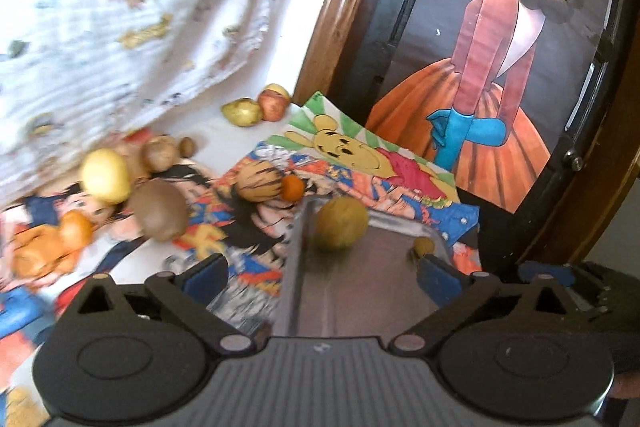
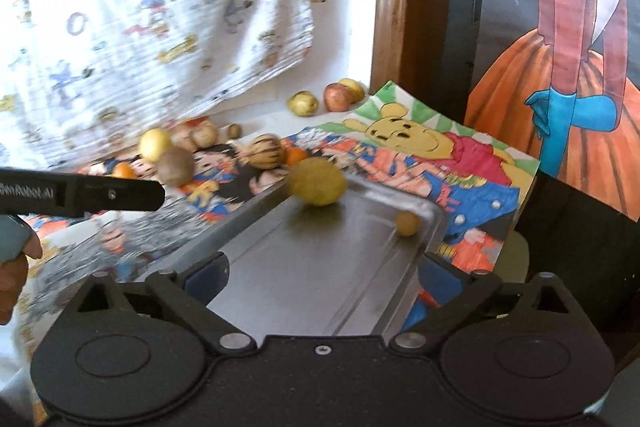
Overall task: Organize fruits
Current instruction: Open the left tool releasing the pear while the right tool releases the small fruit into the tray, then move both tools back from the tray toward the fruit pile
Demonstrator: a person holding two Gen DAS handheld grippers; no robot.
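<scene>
A steel tray (image 1: 380, 291) (image 2: 320, 267) lies on cartoon drawings. In it sit a round yellow-green fruit (image 1: 340, 229) (image 2: 318, 187) at the far left corner and a small tan fruit (image 1: 424, 246) (image 2: 407, 223) at the far right. My left gripper (image 1: 322, 275) is open over the tray's left rim, holding nothing. My right gripper (image 2: 322, 275) is open above the tray, also with nothing in it. Loose on the table to the left are a yellow fruit (image 1: 105, 175) (image 2: 155, 145), a brown kiwi (image 1: 158, 211) (image 2: 175, 166), a striped fruit (image 1: 258, 183) (image 2: 265, 151) and a small orange (image 1: 293, 187) (image 2: 296, 155).
Apples (image 1: 274, 103) (image 2: 336, 97) and a yellow pear-like fruit (image 1: 242, 111) (image 2: 303, 103) sit by the back wall. A printed cloth (image 1: 120, 27) (image 2: 160, 7) hangs at the back left. A wooden frame (image 1: 340, 7) and a large painting (image 1: 500, 87) stand at the right. The left gripper's body (image 2: 112, 193) and a hand (image 2: 16, 267) show in the right wrist view.
</scene>
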